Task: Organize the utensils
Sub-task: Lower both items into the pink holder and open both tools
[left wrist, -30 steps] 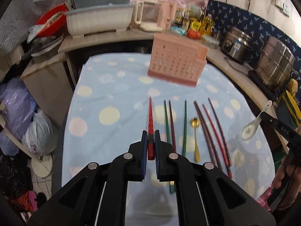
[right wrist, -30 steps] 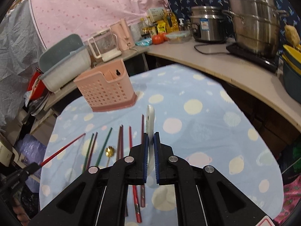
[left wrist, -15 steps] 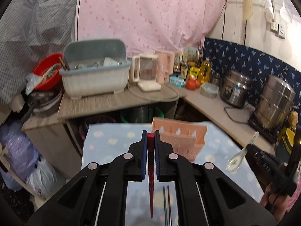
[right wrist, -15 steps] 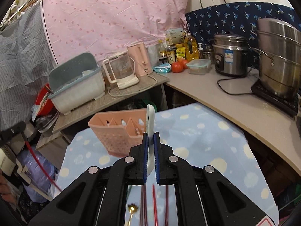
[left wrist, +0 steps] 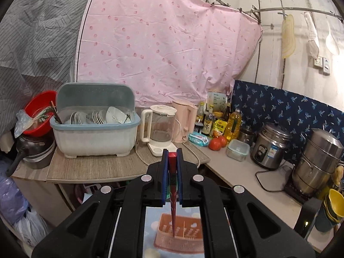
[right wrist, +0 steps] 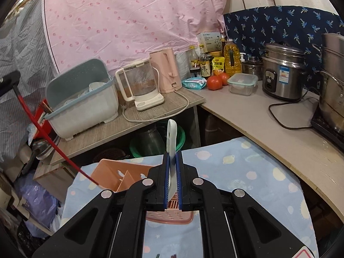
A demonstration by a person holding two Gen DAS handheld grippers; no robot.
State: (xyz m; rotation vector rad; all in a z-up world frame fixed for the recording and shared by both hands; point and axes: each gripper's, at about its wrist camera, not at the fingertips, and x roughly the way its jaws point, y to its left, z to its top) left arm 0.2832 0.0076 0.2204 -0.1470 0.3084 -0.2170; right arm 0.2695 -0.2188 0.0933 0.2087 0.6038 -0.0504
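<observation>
My left gripper (left wrist: 172, 153) is shut on a red chopstick (left wrist: 173, 202) that hangs tip down, its tip over the pink utensil basket (left wrist: 182, 234) on the blue dotted cloth. In the right wrist view the same chopstick (right wrist: 53, 144) slants down from the left gripper at the upper left, with its tip at the basket's left rim (right wrist: 120, 175). My right gripper (right wrist: 172, 155) is shut on a white ceramic spoon (right wrist: 172, 137), handle end up, held above the basket. The spoon's bowl is hidden behind the fingers.
A counter behind the table holds a dish rack (left wrist: 92, 126), a glass kettle (left wrist: 160, 133), a pink kettle (right wrist: 166, 73), bottles, tomatoes (right wrist: 215, 82), a rice cooker (right wrist: 281, 77) and a steel pot (left wrist: 320, 161). Green basins (right wrist: 157, 142) sit under the counter. Bags lie at the left.
Both grippers rose from the table and tilted up toward the wall. The chopstick now hangs tip down over the basket, and the spoon is over the basket too.
</observation>
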